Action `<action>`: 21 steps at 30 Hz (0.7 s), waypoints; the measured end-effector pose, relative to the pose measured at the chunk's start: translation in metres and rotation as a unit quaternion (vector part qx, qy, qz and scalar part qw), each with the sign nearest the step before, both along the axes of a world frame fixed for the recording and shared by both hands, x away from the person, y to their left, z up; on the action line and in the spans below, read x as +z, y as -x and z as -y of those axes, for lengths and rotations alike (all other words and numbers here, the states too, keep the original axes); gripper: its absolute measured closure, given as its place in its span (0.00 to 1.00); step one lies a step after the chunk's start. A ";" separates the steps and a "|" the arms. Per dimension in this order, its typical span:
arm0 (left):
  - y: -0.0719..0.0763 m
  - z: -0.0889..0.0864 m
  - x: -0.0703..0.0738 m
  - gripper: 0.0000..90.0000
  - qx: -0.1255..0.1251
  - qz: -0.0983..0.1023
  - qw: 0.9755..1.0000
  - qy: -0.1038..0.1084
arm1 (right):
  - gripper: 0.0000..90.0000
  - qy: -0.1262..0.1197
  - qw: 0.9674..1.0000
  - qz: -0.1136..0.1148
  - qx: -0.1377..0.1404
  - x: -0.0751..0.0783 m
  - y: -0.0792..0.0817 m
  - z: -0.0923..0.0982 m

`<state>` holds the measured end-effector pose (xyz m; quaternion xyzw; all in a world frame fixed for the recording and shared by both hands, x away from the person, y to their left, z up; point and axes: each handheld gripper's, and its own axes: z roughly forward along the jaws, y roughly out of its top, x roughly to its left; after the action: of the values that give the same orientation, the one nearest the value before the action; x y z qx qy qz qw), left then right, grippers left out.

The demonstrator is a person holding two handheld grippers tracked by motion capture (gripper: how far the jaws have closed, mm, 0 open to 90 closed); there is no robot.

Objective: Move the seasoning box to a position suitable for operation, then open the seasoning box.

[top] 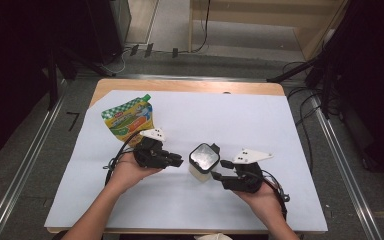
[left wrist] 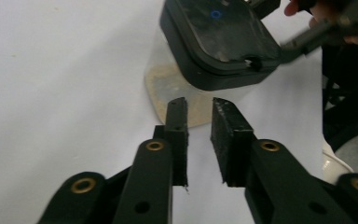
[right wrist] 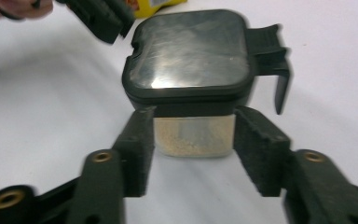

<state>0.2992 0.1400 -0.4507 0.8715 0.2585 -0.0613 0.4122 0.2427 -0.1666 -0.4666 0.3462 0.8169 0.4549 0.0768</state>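
Right gripper view: right gripper (right wrist: 195, 135) is closing on clear container (right wrist: 193, 135) w/ black lid (right wrist: 189, 51), pads touching both walls, powder inside. Container is standing mid-table (top: 280, 120). Left gripper (left wrist: 199, 126) is sitting just beside it, jaws nearly together, nothing btw them. Pouch (top: 128, 120) is lying behind.

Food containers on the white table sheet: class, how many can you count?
2. A green-and-yellow spouted pouch lies at the far left; a clear jar with a black lid stands near the middle, between the two grippers.
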 end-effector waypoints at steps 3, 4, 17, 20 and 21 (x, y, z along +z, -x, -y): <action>0.002 0.005 0.000 0.94 -0.009 0.005 1.000 0.002 | 0.74 -0.003 1.000 0.002 -0.007 0.002 -0.006 0.008; 0.002 0.005 0.000 0.96 -0.009 0.005 1.000 0.002 | 0.77 0.004 1.000 0.007 -0.009 0.001 -0.008 0.009; 0.007 0.022 -0.012 0.96 -0.020 0.000 1.000 -0.007 | 1.00 0.019 1.000 0.002 -0.011 -0.011 -0.035 0.008; 0.008 0.025 -0.015 0.95 -0.017 0.002 1.000 -0.009 | 1.00 0.024 1.000 0.007 -0.009 -0.013 -0.037 0.006; 0.008 0.025 -0.015 0.95 -0.017 0.002 1.000 -0.009 | 1.00 0.025 1.000 0.006 -0.009 -0.013 -0.037 0.006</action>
<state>0.2910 0.1147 -0.4659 0.8794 0.2435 -0.0646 0.4040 0.2799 -0.1725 -0.4796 0.3485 0.8243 0.4361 0.0939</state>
